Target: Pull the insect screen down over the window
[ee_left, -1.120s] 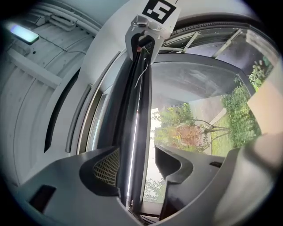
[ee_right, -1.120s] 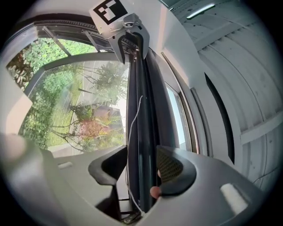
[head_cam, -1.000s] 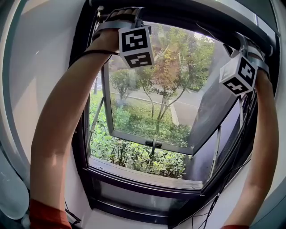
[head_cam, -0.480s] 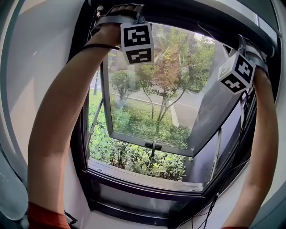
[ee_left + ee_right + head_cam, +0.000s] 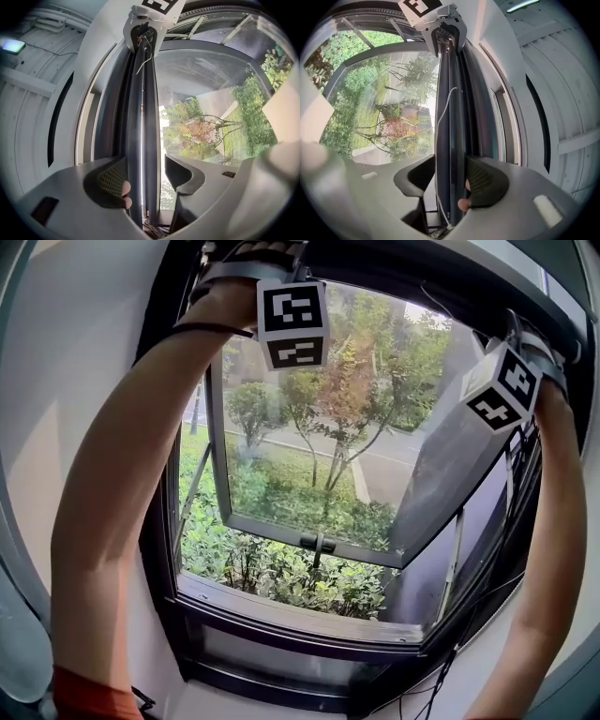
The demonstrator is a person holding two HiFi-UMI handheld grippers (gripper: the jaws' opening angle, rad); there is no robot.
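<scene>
Right gripper view: right gripper (image 5: 450,187) jaws are clamping the dark metal screen bar (image 5: 450,117); left gripper (image 5: 145,173) jaws are straddling it loosely, needing tightening before an even pull.

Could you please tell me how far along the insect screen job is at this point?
Done: only the reach; the pull bar sits between both pairs of jaws at the top of the window frame. In hand: the right gripper looks closed on it, the left gripper has a gap at one jaw. Left: the whole pull; no mesh covers the opening.
</scene>
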